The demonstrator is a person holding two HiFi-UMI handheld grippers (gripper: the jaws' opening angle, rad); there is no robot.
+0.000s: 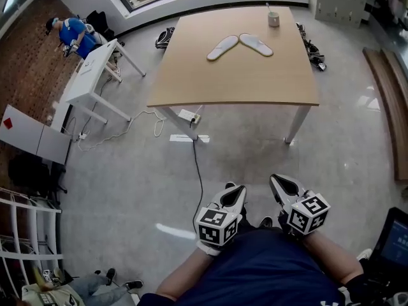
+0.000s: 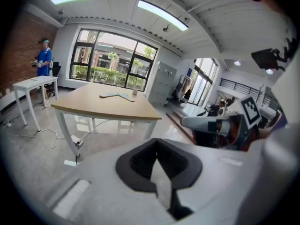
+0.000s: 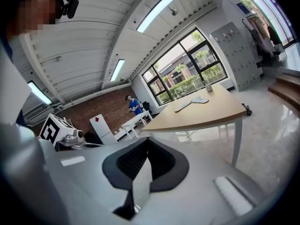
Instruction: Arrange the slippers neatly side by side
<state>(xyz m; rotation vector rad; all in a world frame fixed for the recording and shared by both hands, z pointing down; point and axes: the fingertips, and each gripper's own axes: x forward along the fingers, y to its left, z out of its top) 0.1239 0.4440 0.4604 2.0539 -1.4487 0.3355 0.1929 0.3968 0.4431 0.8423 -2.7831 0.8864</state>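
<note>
Left gripper (image 1: 236, 190), close to the person's body above the floor (image 1: 127, 190): jaws clenched together, nothing between them. Right gripper (image 1: 279, 183) beside it: likewise clenched, empty. Neither touches anything. Two pale slippers (image 1: 222, 47) (image 1: 255, 44) lie well apart from both, on the far half of the table (image 1: 191, 75), near ends meeting, splayed in a V.

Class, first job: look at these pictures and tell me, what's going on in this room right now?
A person stands well back from the wooden table, holding the left gripper and the right gripper close to the body, both shut and empty. On the table, one slipper and the other slipper lie in a V, not yet side by side. A cup stands beyond them.
</note>
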